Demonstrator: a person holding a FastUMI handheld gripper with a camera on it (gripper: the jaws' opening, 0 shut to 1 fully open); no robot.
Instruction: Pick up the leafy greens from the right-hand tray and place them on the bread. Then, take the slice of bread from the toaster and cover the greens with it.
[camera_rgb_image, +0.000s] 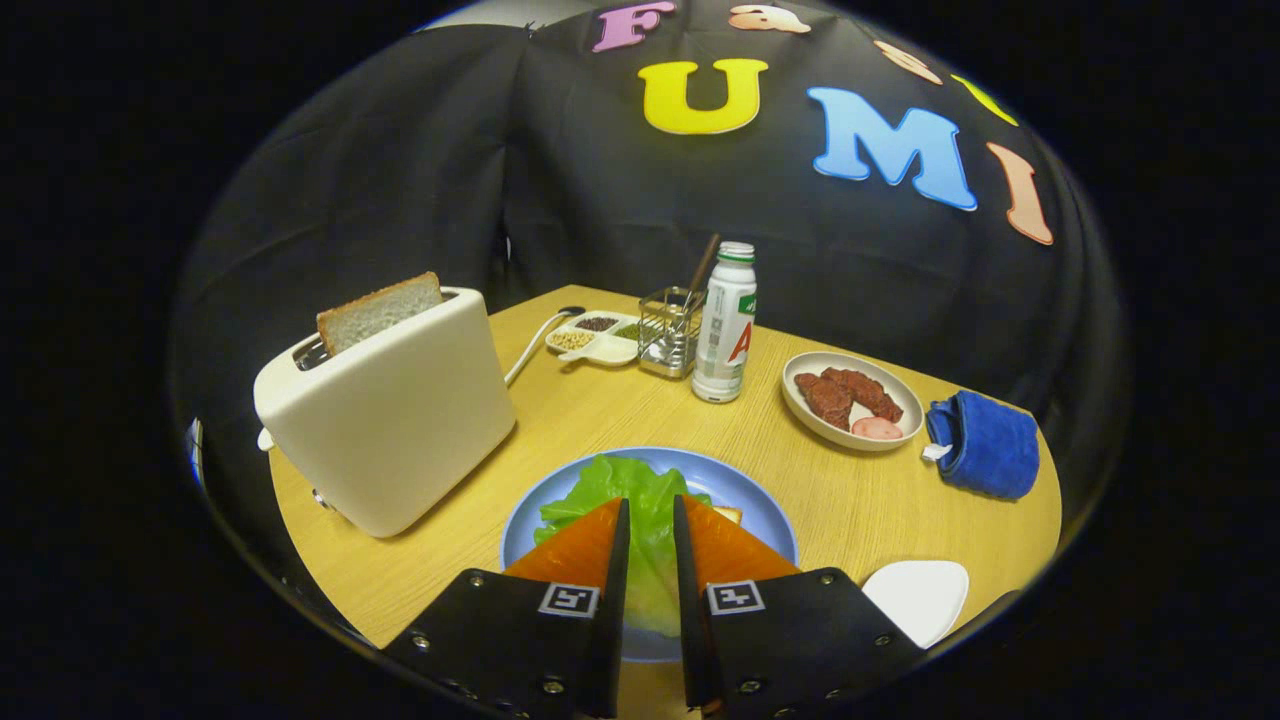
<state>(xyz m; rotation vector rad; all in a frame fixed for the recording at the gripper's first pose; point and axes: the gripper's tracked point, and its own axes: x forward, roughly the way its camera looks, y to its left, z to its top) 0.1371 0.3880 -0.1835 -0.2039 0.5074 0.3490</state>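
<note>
Gripper (651, 515): one, fingers a narrow gap apart over the greens
Leafy greens (628, 490): one leaf, between the fingers
Blue plate (745, 490): one, under the fingers
Toaster (390, 415): one, ahead to the left
Bread slice (378, 311): one, in the toaster
Bottle (726, 322): one, beyond the fingers
Meat dish (898, 395): one, ahead right
Blue cloth (985, 445): one, right of the meat dish

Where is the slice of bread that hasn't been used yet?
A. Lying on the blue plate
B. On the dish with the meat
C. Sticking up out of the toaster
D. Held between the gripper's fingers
C: the bread slice stands up out of the slot of the toaster, while the gripper hangs over the leafy greens on the blue plate.
</note>
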